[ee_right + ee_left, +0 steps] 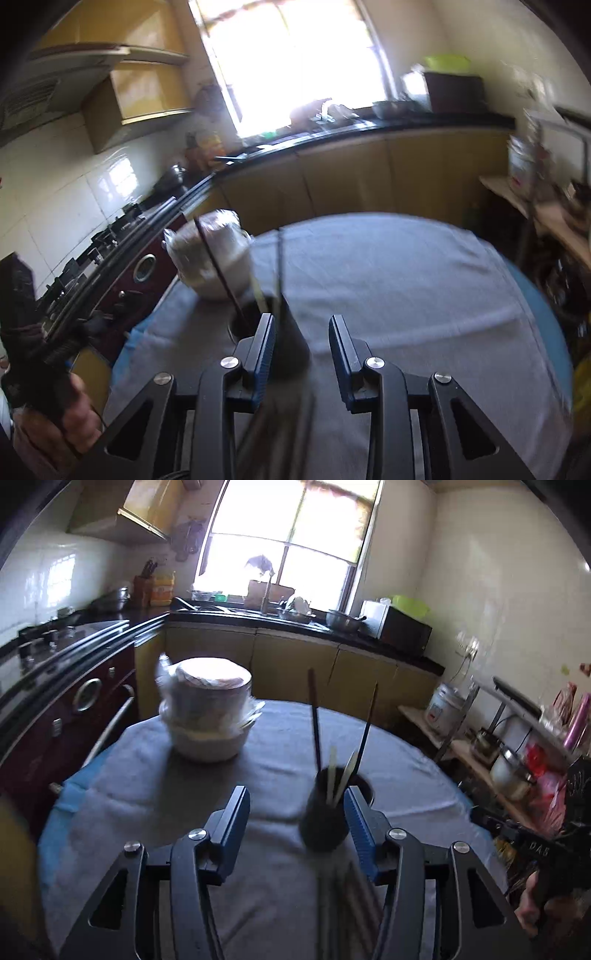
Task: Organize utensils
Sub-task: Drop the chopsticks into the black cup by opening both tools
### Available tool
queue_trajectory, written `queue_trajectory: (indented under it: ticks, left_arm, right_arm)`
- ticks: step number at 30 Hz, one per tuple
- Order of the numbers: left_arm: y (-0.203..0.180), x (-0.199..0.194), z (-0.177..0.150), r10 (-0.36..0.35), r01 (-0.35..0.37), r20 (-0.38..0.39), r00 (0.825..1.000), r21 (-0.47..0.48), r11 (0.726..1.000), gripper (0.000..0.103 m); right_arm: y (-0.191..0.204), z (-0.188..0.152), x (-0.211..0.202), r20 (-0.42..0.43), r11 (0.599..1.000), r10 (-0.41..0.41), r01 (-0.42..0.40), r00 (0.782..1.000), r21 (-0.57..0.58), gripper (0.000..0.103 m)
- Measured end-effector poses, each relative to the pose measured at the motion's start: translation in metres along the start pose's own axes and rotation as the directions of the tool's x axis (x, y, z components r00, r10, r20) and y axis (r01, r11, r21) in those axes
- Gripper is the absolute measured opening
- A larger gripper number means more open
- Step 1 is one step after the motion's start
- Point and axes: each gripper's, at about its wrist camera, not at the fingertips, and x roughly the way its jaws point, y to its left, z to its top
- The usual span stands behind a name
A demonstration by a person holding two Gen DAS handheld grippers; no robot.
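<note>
A black utensil cup (325, 823) stands on the grey tablecloth (147, 775), holding two dark chopsticks (316, 734) and two pale ones (332, 775). My left gripper (297, 812) is open and empty, with the cup just inside its right finger. Several loose chopsticks (347, 897) lie blurred on the cloth below the cup. In the right wrist view the cup (291, 343) with its chopsticks (218, 269) stands between my right gripper's fingers, near the left one. My right gripper (303, 339) is open and empty. More loose chopsticks (280, 424) lie under it.
A stack of white bowls wrapped in plastic (207, 709) stands at the table's far left; it also shows in the right wrist view (212, 258). Kitchen counters (295, 620) and a stove (55, 635) lie behind. A shelf with a rice cooker (447, 705) stands to the right.
</note>
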Motion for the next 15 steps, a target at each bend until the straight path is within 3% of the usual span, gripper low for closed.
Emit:
queue_trajectory:
  ticks: [4, 9, 15]
  left_arm:
    - [0.001, -0.028, -0.046, 0.083, -0.082, -0.075, 0.994, 0.015, 0.997, 0.058]
    - [-0.003, -0.057, -0.095, 0.089, -0.094, -0.184, 0.979, -0.021, 0.995, 0.058]
    - [-0.020, -0.102, -0.104, 0.122, -0.123, -0.154, 0.980, 0.008, 0.992, 0.058]
  right_arm:
    - [-0.024, -0.046, -0.021, -0.052, 0.997, -0.007, 0.011, 0.999, 0.075, 0.032]
    - [-0.031, -0.085, -0.051, -0.103, 0.997, -0.002, 0.011, 0.995, 0.083, 0.032]
    - [-0.017, -0.092, -0.098, -0.053, 0.999, -0.006, 0.008, 0.999, 0.039, 0.032]
